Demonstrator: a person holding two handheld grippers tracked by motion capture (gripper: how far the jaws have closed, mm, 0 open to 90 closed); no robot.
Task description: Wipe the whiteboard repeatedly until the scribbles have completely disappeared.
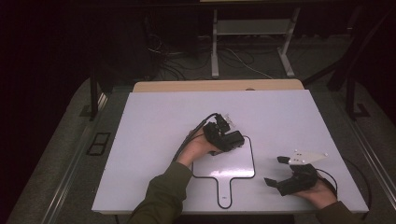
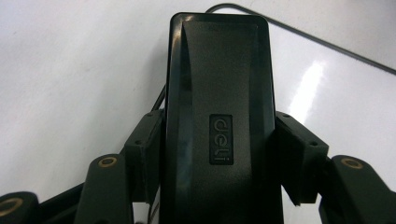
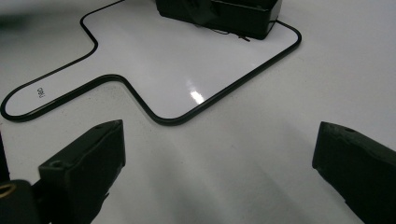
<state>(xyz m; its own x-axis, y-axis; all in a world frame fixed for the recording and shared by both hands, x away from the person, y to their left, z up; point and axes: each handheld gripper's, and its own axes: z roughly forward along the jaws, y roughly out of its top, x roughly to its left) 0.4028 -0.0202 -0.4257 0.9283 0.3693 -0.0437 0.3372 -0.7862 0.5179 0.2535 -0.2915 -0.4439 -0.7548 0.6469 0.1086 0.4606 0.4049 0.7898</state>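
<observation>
A black Dell power adapter (image 2: 219, 93) is clamped between the two jaws of my left gripper (image 2: 219, 149), which press on its long sides. From above, my left gripper (image 1: 228, 138) holds the adapter (image 1: 236, 140) at the upper left corner of a paddle-shaped outline (image 1: 253, 161) drawn in black on the white table. My right gripper (image 1: 275, 171) rests to the right of that outline, with its jaws wide apart and nothing between them. In the right gripper view, my right gripper (image 3: 219, 158) faces the outline (image 3: 154, 119), and the adapter (image 3: 224, 16) lies at its far end.
The white table top (image 1: 149, 140) spreads around the outline, with bare room left and right. A tan board (image 1: 215, 85) edges its far side. Beyond it, cables and grey frame legs (image 1: 215, 46) stand on the dark floor.
</observation>
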